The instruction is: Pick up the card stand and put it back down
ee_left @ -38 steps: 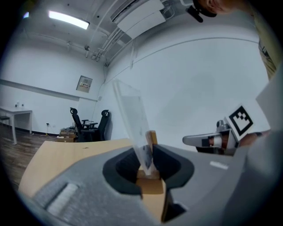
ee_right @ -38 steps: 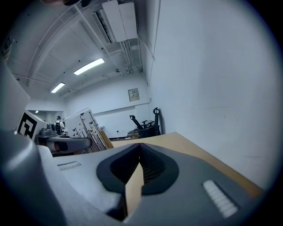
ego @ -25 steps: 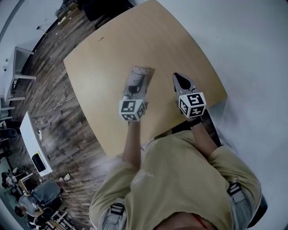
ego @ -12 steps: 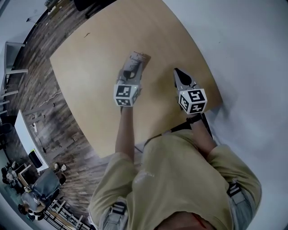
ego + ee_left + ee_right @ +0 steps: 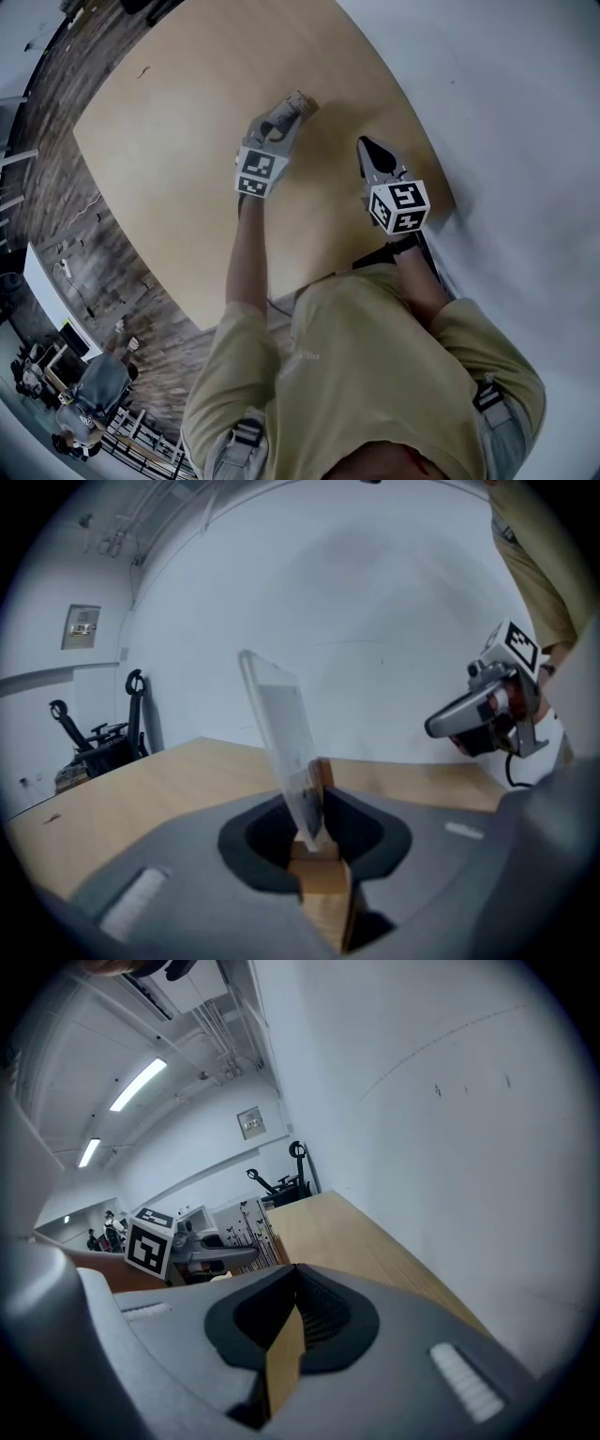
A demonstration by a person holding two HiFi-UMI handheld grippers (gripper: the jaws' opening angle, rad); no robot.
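The card stand (image 5: pixel 319 855) is a small wooden block with a clear upright sheet (image 5: pixel 281 733) slotted in it. My left gripper (image 5: pixel 314 832) is shut on the block. In the head view the left gripper (image 5: pixel 286 111) reaches far over the tan table (image 5: pixel 169 141), with the card stand (image 5: pixel 300 99) at its tip. Whether the block touches the tabletop I cannot tell. My right gripper (image 5: pixel 367 150) hovers to the right, apart from the stand, shut with nothing in it. From the right gripper (image 5: pixel 295 1283) view, the left gripper's marker cube (image 5: pixel 150 1239) shows at the left.
A white wall (image 5: pixel 506 112) runs close along the table's right edge (image 5: pixel 441 178). Dark wood flooring (image 5: pixel 56 234) lies to the left, with desks and people far off at the lower left. The person's yellow shirt (image 5: pixel 375 375) fills the near foreground.
My left gripper has carried the stand farther out over the table and lower, and the sheet has turned more edge-on. My right gripper has sunk a little beside it.
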